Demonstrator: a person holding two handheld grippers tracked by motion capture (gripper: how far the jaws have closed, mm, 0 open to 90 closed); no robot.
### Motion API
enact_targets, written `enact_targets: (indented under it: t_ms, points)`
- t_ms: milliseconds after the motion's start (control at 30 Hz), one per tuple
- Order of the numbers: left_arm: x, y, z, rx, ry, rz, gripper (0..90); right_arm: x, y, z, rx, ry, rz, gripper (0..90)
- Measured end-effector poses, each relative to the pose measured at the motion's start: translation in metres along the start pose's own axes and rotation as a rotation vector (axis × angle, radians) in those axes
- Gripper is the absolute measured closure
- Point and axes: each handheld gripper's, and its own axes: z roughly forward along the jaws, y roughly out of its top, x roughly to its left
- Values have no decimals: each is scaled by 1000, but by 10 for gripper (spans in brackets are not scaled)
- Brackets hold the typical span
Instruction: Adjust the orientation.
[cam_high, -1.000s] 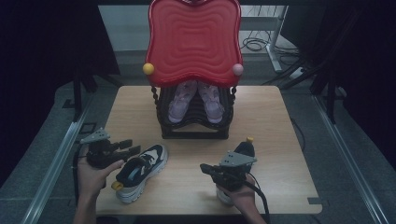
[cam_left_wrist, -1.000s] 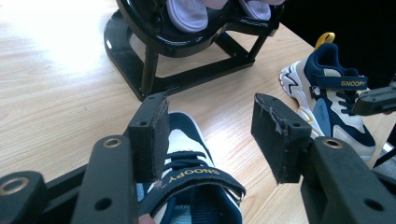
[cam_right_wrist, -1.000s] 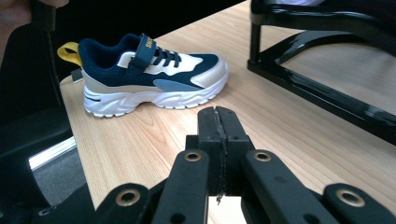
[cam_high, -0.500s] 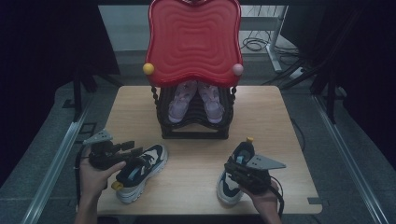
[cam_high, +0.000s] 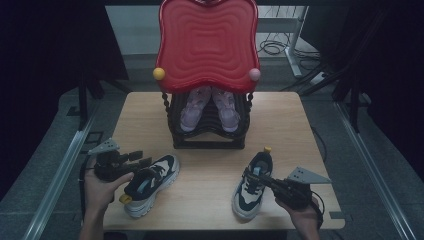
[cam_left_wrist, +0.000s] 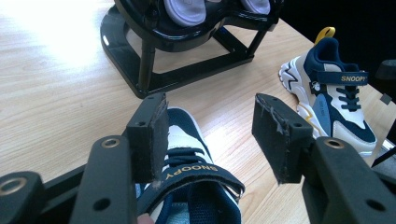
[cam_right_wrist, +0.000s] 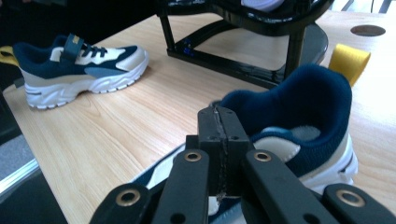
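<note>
Two tools work at the near edge of the bench (cam_high: 280, 112). The left tool (cam_high: 142, 163), at about 8 o'clock, has its jaws spread wide over the strap of the left sneaker (cam_high: 147, 182), gripping nothing; it looks poised to take the shoe by its tongue or collar. The right tool (cam_high: 252, 176), at 5 o'clock, has its jaws pressed together at the opening of the right sneaker (cam_high: 252, 185) (whether fabric is pinched between them I cannot tell). At 12 o'clock a black rack (cam_high: 207, 135) under a red wavy panel (cam_high: 207, 42) holds a pale pair of shoes (cam_high: 210, 107), probably where these sneakers belong. The rack's upper tiers are hidden by the panel.
</note>
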Motion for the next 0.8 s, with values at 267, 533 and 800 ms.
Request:
enact_targets:
  t_ms: [267, 533, 800]
  points:
    - [0, 1, -2, -12, -3, 0, 458, 0, -16, 0, 42, 7, -11, 898]
    - [1, 1, 2, -2, -4, 4, 455, 0, -31, -3, 78, 9, -15, 898]
    - [2, 2, -1, -13, -1, 3, 455, 3, -40, -3, 115, 24, -39, 898]
